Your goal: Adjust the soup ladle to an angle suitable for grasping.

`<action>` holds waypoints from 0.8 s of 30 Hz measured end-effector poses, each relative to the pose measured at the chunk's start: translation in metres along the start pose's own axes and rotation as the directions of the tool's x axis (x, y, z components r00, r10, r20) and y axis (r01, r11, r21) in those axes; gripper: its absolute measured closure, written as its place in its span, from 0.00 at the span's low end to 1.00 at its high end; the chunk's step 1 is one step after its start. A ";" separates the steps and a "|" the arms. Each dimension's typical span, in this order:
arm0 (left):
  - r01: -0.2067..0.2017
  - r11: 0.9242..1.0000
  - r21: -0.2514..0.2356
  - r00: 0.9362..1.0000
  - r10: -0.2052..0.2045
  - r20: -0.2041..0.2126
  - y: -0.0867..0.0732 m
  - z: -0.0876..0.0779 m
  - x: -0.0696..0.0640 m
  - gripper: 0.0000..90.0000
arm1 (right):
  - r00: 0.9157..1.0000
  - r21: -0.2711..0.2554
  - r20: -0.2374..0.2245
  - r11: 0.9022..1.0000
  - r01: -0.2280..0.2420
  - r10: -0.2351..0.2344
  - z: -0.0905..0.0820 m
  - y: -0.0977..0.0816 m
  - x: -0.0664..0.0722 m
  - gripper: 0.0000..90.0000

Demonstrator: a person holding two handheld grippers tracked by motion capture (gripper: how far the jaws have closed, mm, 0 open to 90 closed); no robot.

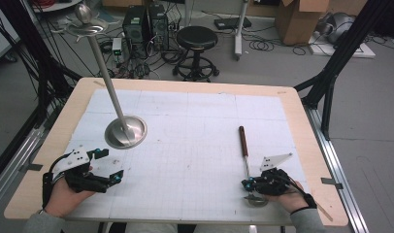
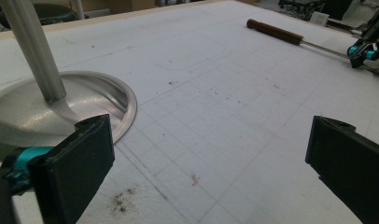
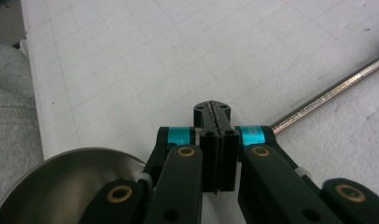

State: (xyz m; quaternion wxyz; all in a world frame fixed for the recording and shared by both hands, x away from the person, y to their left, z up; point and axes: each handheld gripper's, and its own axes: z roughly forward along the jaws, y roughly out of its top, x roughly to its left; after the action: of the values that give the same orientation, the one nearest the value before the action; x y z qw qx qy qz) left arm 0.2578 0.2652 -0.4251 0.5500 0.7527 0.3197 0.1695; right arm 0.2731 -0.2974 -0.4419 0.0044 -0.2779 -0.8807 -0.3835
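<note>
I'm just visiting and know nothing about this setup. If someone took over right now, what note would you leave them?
Left gripper: jaws wide open, nothing between them, beside the round base of the metal stand.
Right gripper: jaws shut with nothing between them, poised over the ladle where its thin shaft meets the bowl.
Things: the ladle lies flat on the white grid mat, brown handle pointing away from the person. The stand is upright on the mat.
Done: both grippers are in place, nothing is lifted.
Left: probably open the right jaws and grip the ladle's shaft.
</note>
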 end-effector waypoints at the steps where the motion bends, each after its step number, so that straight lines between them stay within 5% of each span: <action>1: 0.000 1.000 -0.001 1.000 0.000 0.001 0.000 0.000 0.000 0.02 | 1.000 -0.005 -0.002 1.000 0.008 -0.008 0.000 0.000 -0.001 1.00; 6: -0.002 1.000 0.000 1.000 0.002 0.000 0.000 0.000 0.000 0.02 | 0.999 0.005 -0.038 1.000 0.002 -0.002 -0.001 0.001 -0.004 1.00; 8: 0.000 1.000 -0.003 1.000 0.000 0.000 0.001 0.000 0.000 0.02 | 1.000 -0.043 -0.025 0.999 -0.001 0.000 -0.005 0.002 -0.006 1.00; 13: -0.003 1.000 -0.003 1.000 0.003 0.001 0.001 0.001 0.001 0.02 | 0.991 -0.161 0.114 0.986 -0.048 0.067 -0.018 0.004 -0.021 1.00; 18: -0.009 1.000 -0.006 1.000 0.009 -0.004 0.001 0.000 0.000 0.02 | 0.972 -0.132 0.193 0.985 -0.113 0.137 -0.012 0.002 -0.039 1.00; 24: -0.011 1.000 -0.011 1.000 0.011 -0.010 0.001 0.000 0.000 0.02 | 0.971 -0.102 0.197 0.988 -0.116 0.135 -0.007 0.002 -0.043 1.00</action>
State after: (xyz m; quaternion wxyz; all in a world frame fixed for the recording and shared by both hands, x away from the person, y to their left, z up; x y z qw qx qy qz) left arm 0.2578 0.2648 -0.4243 0.5517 0.7504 0.3173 0.1783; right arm 0.3089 -0.3221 -0.4448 -0.0740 -0.3707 -0.8390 -0.3914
